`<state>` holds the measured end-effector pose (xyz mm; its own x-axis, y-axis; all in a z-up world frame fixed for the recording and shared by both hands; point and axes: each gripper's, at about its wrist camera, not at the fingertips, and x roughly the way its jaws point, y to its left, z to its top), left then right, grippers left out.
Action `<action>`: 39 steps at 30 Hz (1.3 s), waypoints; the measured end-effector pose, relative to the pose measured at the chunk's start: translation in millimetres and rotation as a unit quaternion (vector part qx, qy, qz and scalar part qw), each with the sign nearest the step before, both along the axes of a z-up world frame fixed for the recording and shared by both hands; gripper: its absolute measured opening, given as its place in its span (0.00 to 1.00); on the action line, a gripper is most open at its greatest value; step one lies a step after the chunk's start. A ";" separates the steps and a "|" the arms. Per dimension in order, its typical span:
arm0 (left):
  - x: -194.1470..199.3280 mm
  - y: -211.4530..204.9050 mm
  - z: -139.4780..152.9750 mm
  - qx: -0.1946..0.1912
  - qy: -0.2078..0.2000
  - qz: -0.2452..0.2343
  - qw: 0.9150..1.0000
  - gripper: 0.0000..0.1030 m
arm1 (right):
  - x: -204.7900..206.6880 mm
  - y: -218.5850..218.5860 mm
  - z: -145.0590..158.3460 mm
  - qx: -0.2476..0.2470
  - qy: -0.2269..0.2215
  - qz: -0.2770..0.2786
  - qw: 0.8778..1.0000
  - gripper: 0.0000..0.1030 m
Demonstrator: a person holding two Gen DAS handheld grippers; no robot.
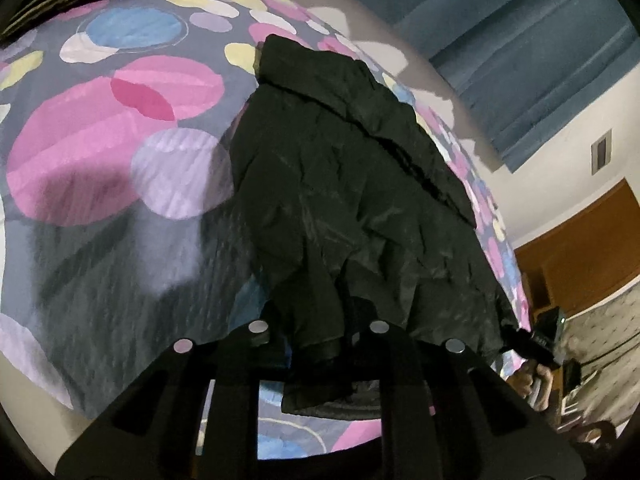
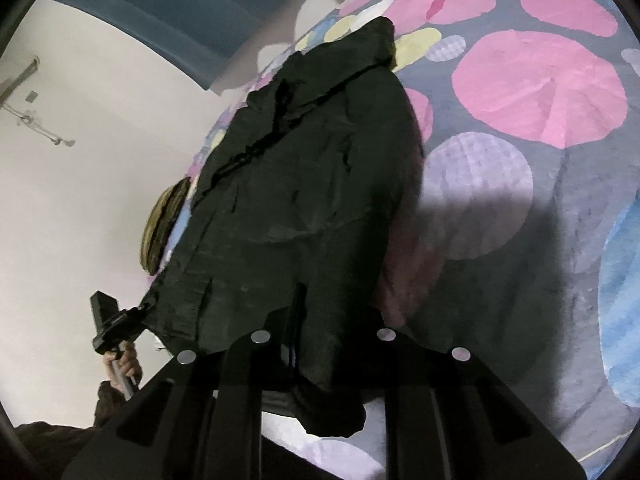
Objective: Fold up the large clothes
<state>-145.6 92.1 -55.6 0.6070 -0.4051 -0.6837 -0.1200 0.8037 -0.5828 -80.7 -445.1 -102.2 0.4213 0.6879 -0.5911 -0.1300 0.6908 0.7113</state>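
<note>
1. Left gripper [image 1: 318, 344] clamped on one near corner of the black jacket [image 1: 340, 184]; right gripper [image 2: 322, 354] clamped on the other.
2. Jacket lies lengthwise on the dotted bedspread [image 1: 100, 128], hem end lifted.
3. Step: fold start. Next, probably carry hem toward collar, both hands level.

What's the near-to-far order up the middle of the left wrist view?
Left tongs shut on the jacket hem → black jacket → its far end → dotted bedspread → blue curtain.

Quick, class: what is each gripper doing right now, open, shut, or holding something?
Left gripper: shut on the hem of the black jacket.
Right gripper: shut on the same jacket's hem, at the other corner.
</note>
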 end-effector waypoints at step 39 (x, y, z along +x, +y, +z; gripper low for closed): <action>184.7 65.3 -14.6 -0.135 0.007 0.092 0.987 0.13 | 216.9 0.0 -5.3 0.207 0.057 -0.073 0.974 0.16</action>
<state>39.1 157.4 -70.2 0.6785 -0.4580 -0.5743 -0.2584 0.5830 -0.7702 136.3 -445.1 -107.5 0.4805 0.8148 -0.3244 0.0448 0.3466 0.9369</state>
